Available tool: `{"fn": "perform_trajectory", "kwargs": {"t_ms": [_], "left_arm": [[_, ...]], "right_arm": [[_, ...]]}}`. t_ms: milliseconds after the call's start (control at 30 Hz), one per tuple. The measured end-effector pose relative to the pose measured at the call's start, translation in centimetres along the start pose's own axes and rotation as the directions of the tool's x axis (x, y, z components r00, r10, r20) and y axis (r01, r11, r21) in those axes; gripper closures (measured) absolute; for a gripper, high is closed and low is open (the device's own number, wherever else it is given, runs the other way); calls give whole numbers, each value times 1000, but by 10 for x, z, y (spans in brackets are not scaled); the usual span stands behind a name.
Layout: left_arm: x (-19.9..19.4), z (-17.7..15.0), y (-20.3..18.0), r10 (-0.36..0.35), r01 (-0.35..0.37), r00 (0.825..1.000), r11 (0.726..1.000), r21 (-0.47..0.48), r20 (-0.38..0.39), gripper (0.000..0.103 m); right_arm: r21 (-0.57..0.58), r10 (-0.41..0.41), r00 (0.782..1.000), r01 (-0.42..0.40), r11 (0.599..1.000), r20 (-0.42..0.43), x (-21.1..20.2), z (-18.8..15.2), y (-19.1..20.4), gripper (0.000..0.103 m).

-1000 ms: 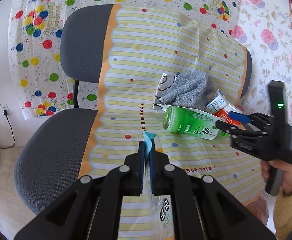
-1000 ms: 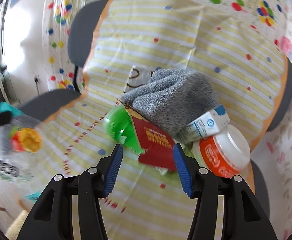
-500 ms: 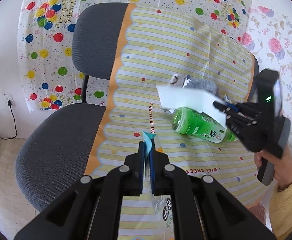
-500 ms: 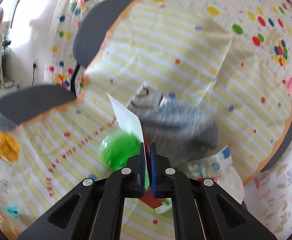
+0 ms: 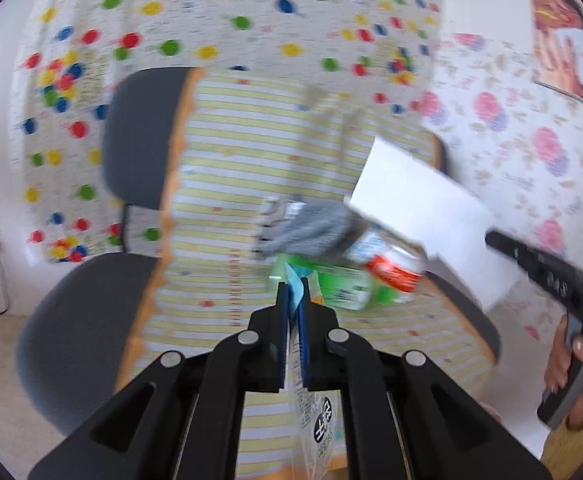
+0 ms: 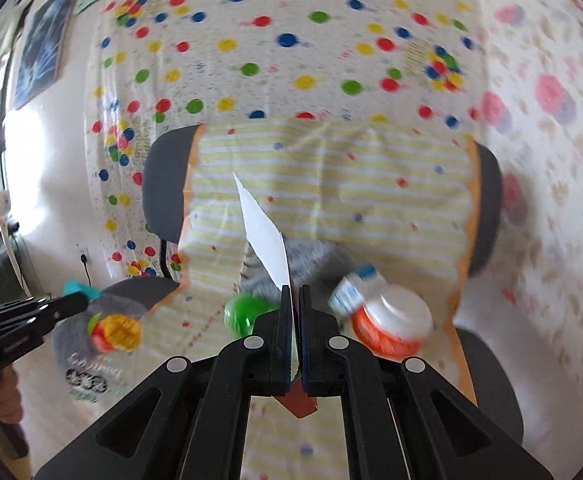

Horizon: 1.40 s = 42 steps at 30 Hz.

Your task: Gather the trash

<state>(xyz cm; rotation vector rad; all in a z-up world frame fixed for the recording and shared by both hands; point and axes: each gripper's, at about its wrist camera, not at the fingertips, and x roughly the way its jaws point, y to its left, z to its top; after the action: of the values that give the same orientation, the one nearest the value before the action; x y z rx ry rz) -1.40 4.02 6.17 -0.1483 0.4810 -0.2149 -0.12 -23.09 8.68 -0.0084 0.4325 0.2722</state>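
Observation:
My left gripper (image 5: 293, 292) is shut on a clear plastic snack bag (image 5: 315, 432) with a blue top edge, held above the chair seat; the bag also hangs at the left of the right wrist view (image 6: 107, 344). My right gripper (image 6: 294, 294) is shut on a flat carton, white inside (image 6: 265, 236) and red outside, lifted off the pile; its white face shows in the left wrist view (image 5: 427, 216). On the seat lie a green bottle (image 5: 339, 286), a grey sock (image 5: 311, 228), a small white-and-blue carton (image 6: 353, 288) and an orange-and-white tub (image 6: 391, 324).
Two grey office chairs (image 5: 79, 320) stand side by side under a yellow striped plastic sheet (image 5: 251, 168). A polka-dot sheet (image 6: 291, 52) hangs on the wall behind, floral wallpaper (image 5: 531, 140) to the right. The floor lies lower left.
My right gripper closed on the red-and-white carton and lifted it up and back from the pile. Both views have pulled back and tilted upward; the left gripper still holds the bag.

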Motion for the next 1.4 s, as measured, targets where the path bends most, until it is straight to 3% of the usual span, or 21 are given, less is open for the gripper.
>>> {"fn": "perform_trajectory", "kwargs": {"t_ms": [200,300,500,667,867,967,1100,1400], "left_arm": [[22,-18,-88,-163,168,985,980,110,-54,100],[31,-31,-136,-230,243,969,957,161,-91,100],[39,-63,-214,-340,362,930,910,202,-137,100],[43,-91,-244,-385,425,899,880,211,-209,100],[50,-102,-243,-356,407,903,888,215,-241,100],[53,-102,-237,-344,396,906,895,206,-246,100],[58,-104,-230,-344,398,902,898,189,-262,100],[58,-117,-222,-379,442,875,880,174,-302,100]], "right_arm": [[126,-152,986,159,979,-61,-63,-57,-56,99],[161,-249,962,265,951,-111,-96,-86,-80,99],[259,-361,903,415,872,-232,-144,-143,-121,99],[314,-381,841,507,803,-383,-155,-199,-151,98],[356,-323,810,524,774,-489,-132,-239,-171,95],[371,-299,810,516,772,-505,-118,-246,-176,94],[378,-293,823,501,778,-487,-114,-240,-175,75],[400,-327,859,480,780,-394,-122,-216,-173,74]]}}
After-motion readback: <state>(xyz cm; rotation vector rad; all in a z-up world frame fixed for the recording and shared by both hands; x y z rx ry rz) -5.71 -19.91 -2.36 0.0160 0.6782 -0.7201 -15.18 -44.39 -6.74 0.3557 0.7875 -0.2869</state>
